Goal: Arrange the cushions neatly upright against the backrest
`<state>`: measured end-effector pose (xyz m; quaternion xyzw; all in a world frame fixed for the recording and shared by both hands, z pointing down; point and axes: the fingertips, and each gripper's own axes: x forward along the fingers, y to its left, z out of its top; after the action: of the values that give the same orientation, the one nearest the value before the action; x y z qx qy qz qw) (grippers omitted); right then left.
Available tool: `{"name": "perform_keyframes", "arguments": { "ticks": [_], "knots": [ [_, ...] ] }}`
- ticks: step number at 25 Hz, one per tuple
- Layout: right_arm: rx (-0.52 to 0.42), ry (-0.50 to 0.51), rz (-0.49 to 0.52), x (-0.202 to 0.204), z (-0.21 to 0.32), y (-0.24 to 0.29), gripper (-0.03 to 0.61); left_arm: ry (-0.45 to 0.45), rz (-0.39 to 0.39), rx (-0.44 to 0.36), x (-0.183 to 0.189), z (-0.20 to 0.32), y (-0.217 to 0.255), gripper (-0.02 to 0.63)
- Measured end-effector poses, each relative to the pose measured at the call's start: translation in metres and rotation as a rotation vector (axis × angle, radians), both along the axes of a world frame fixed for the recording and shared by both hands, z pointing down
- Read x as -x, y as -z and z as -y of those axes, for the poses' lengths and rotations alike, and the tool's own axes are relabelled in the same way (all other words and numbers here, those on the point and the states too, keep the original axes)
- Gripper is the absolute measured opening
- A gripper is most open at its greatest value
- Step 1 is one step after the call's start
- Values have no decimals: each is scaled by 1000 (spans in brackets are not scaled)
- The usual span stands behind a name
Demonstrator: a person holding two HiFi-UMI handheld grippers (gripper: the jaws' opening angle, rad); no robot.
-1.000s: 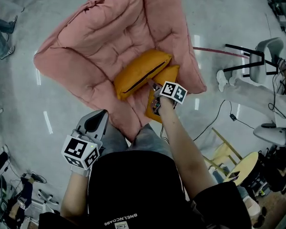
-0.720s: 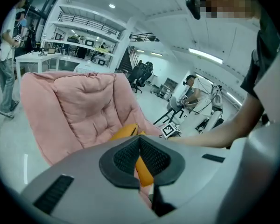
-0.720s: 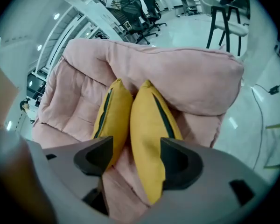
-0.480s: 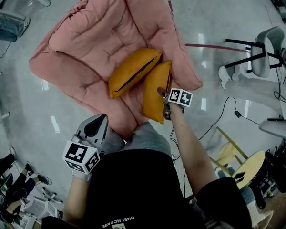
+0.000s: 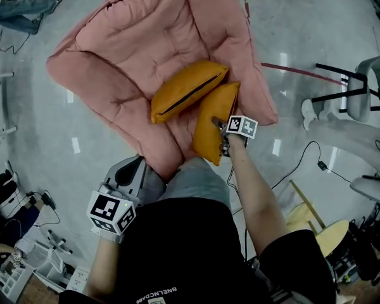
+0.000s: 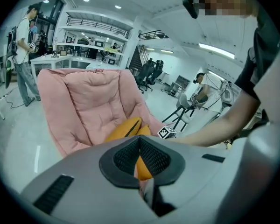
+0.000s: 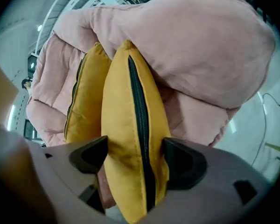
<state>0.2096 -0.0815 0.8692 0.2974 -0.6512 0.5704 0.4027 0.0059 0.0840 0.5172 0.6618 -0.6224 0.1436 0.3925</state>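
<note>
Two orange cushions lie on the seat of a pink padded chair (image 5: 145, 49). The far cushion (image 5: 187, 90) lies slantwise, zip side up. The near cushion (image 5: 212, 128) stands on edge beside it, against the chair's right arm (image 7: 200, 45). My right gripper (image 5: 220, 132) straddles the near cushion's zip edge (image 7: 126, 125). Its jaws have just been opening and stand wide, the fabric between the pads unpinched. The far cushion (image 7: 86, 97) shows behind it. My left gripper (image 5: 136, 163) hangs shut and empty by the chair's front edge, tips together (image 6: 140, 139).
The person's grey-trousered knee (image 5: 190, 182) presses against the chair's front. A white chair (image 5: 361, 87), a red rod on the floor (image 5: 291, 69), a black cable (image 5: 297, 163) and a yellow stool (image 5: 323, 233) lie to the right. Someone stands far left (image 6: 23, 55).
The near cushion has come out from under the far one and now stands on edge beside it. The right gripper sank with it. The left gripper drifted slightly.
</note>
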Motion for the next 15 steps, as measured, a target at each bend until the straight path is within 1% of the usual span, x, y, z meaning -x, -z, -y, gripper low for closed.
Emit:
{"name": "perform_keyframes", "arguments": {
  "ticks": [1,4,6,11,15],
  "knots": [
    [3,3,5,0,-1,1,381,4,1,-1,0,-3,0,12],
    [-12,-4,18,3,-5,10,327,4,3,-11,1,-7,3,12],
    [-30,-19,25,3,-8,18,303,-4,5,-19,2,-7,6,12],
    [-70,-44,25,-4,-17,39,268,-36,2,-42,10,-6,12,12],
    [-90,-45,9,-23,-26,50,257,-70,-12,-57,15,0,12,12]
  ]
}}
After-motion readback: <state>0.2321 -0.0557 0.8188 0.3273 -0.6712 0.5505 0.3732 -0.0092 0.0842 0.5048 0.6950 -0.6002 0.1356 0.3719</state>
